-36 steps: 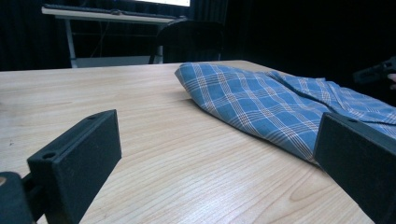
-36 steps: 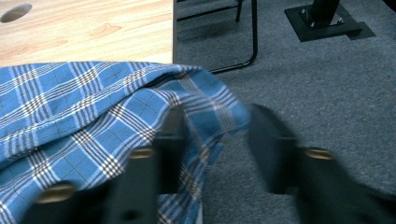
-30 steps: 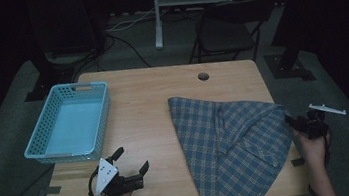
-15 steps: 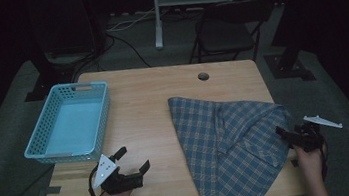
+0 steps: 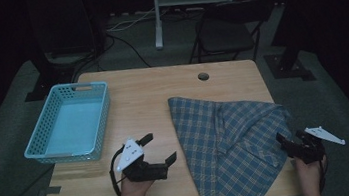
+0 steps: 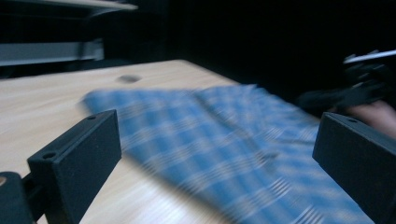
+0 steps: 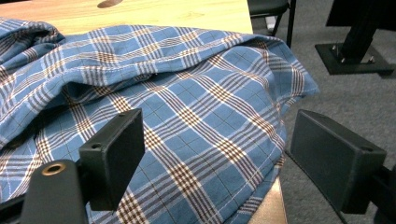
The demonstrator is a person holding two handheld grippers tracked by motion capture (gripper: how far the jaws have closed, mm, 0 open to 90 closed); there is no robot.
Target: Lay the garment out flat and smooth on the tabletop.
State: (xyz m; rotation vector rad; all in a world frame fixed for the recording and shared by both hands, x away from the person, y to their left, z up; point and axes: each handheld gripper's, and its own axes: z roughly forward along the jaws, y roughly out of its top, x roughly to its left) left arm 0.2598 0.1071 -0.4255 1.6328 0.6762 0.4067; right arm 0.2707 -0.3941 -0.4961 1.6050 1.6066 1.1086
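A blue plaid cloth (image 5: 228,141) lies crumpled over the right half of the wooden table (image 5: 137,97), reaching its near and right edges. My right gripper (image 5: 293,143) hovers at the cloth's right edge near the table corner. Its jaws have just been opening and now stand open. In the right gripper view the cloth (image 7: 187,107) lies just ahead of the right gripper (image 7: 219,140), untouched by the pads. My left gripper (image 5: 160,147) is open over bare wood left of the cloth. The left gripper view shows the cloth (image 6: 224,140) blurred beyond the left gripper (image 6: 219,135).
A light blue plastic basket (image 5: 100,118) stands at the table's left side. A round cable hole (image 5: 203,76) sits near the far edge. A dark chair (image 5: 225,31) and a white stand are behind the table. The floor drops away right of the cloth.
My left gripper has lifted and swung right toward the cloth. My right gripper has drawn back toward the near edge and its jaws have spread apart off the cloth.
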